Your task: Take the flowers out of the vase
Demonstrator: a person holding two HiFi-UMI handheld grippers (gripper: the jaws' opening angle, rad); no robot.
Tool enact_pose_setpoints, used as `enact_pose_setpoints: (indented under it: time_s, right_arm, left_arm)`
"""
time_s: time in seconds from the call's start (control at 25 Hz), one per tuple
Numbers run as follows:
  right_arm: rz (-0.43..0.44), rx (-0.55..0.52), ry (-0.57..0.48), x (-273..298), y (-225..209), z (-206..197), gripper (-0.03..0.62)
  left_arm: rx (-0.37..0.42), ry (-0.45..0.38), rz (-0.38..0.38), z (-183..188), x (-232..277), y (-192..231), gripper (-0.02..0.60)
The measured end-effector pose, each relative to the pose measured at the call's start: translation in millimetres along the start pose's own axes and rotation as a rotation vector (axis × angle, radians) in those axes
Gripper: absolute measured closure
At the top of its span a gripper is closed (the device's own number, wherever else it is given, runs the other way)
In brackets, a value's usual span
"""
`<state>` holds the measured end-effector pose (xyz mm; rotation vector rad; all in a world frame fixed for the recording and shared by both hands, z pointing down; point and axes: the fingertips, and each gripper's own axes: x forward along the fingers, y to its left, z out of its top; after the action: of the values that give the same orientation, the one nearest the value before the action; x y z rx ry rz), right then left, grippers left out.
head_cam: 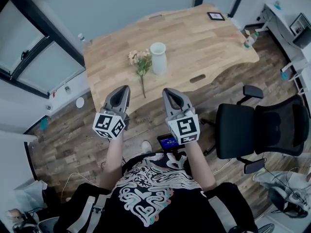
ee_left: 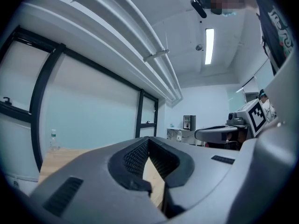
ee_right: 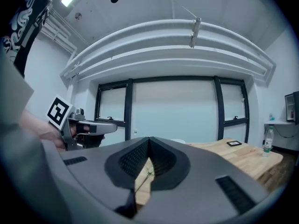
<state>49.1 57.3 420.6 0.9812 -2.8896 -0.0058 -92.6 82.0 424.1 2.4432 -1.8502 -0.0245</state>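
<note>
A white vase (head_cam: 158,58) stands upright on the wooden table (head_cam: 204,38). The flowers (head_cam: 140,61) lie flat on the table just left of the vase, their stem pointing toward me. My left gripper (head_cam: 125,89) and right gripper (head_cam: 166,91) hover side by side at the table's near edge, pointing level, both shut and empty. In the right gripper view the closed jaws (ee_right: 149,139) frame a bit of the green stem (ee_right: 148,173), with the vase's rim (ee_right: 178,141) just behind. In the left gripper view the jaws (ee_left: 148,139) meet over bare table (ee_left: 56,157).
A black office chair (head_cam: 257,130) stands to the right of me. A small picture frame (head_cam: 215,16) lies at the table's far end, a water bottle (head_cam: 82,39) at its left corner, and more bottles (head_cam: 250,38) by its right edge. Windows line the left wall.
</note>
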Motion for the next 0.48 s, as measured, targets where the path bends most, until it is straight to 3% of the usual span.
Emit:
enact_pose_setpoints:
  time_s: [0.48]
  right_arm:
    - [0.008,-0.013,0.01,20,11,-7,0.589]
  left_arm:
    - [-0.026,0.015,-0.04,-9,-4,13,0.578]
